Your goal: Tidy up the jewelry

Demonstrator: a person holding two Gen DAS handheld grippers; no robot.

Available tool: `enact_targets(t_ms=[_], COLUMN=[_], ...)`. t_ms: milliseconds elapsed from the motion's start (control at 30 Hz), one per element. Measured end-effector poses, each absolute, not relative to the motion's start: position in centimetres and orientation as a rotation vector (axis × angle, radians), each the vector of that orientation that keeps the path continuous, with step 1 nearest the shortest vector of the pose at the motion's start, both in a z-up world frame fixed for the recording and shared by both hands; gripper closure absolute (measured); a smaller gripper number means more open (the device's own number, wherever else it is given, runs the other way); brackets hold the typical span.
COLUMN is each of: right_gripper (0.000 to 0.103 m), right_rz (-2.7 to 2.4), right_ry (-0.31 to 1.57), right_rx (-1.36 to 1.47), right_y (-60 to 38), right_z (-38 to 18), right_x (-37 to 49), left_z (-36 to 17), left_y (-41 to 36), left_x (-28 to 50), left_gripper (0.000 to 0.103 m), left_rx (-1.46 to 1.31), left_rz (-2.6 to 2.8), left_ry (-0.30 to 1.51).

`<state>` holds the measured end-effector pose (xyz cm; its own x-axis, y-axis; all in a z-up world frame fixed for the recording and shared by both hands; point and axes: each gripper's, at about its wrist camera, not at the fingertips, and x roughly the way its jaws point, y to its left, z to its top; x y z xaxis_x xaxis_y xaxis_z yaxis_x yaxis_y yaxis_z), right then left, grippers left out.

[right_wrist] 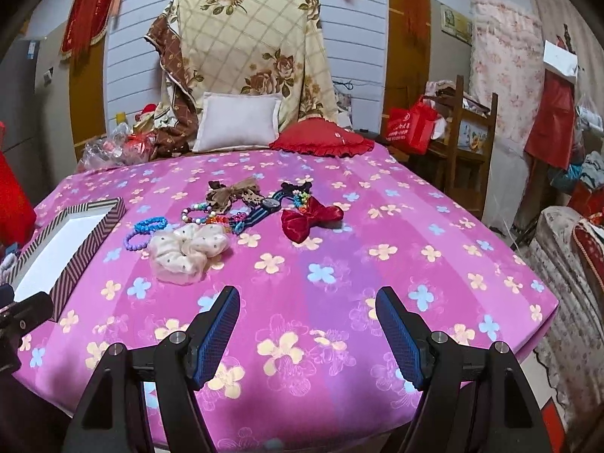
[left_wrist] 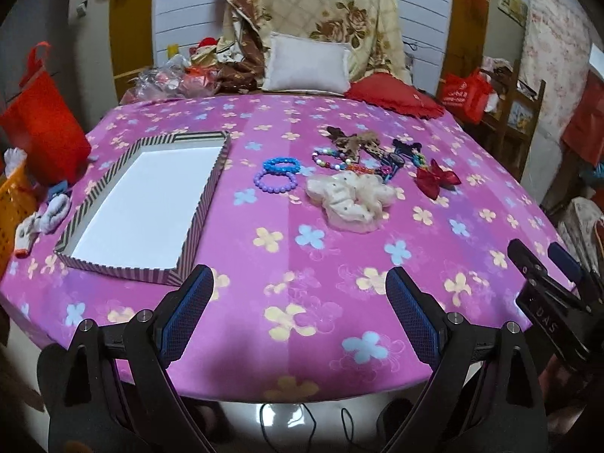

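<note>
Both the left gripper (left_wrist: 298,290) and right gripper (right_wrist: 307,309) hover spread and empty above the pink flowered tablecloth (left_wrist: 302,264), near the striped shallow cardboard box (left_wrist: 196,222) and cream fabric scrunchie (right_wrist: 185,253).

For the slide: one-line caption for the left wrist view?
Open left gripper faces the empty striped shallow cardboard box and scattered beaded bracelets, scrunchie, bows on the pink floral tablecloth.

Striped box lid (left_wrist: 196,222), white inside: 1, left. Plain bead bracelets: 2, a blue bracelet (left_wrist: 281,165) and a purple bracelet (left_wrist: 274,181). Multicolour bead bracelet (left_wrist: 326,158): 1. Cream scrunchie (left_wrist: 349,200): 1. Red bow (left_wrist: 438,178): 1, right. Brown spotted bow (left_wrist: 349,141): 1, far. Dark tangled pieces: count unclear.
</note>
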<state>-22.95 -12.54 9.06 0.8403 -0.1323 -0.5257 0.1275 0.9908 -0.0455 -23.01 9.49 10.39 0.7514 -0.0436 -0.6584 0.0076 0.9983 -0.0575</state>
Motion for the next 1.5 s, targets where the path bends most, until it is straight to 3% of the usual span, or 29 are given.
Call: enact_targets(t_ms=[700, 1033, 1500], right_gripper=[0.031, 0.031, 0.031], right_rz=[-0.107, -0.083, -0.034], right_ry=[0.633, 0.608, 0.717], right_rx=[-0.054, -0.064, -0.076], right_y=[-11.0, -10.4, -10.8], right_z=[7.5, 9.5, 4.8], right_x=[-21.8, -16.2, -13.0], left_z=[9.7, 9.0, 6.3], left_y=[11.5, 12.9, 11.5], left_x=[-22.5, -19.5, -15.9], left_gripper=[0.01, 0.01, 0.01], left_rx=[-0.048, 0.055, 0.086], left_rz=[0.043, 0.086, 0.048], left_ry=[0.724, 0.751, 0.848])
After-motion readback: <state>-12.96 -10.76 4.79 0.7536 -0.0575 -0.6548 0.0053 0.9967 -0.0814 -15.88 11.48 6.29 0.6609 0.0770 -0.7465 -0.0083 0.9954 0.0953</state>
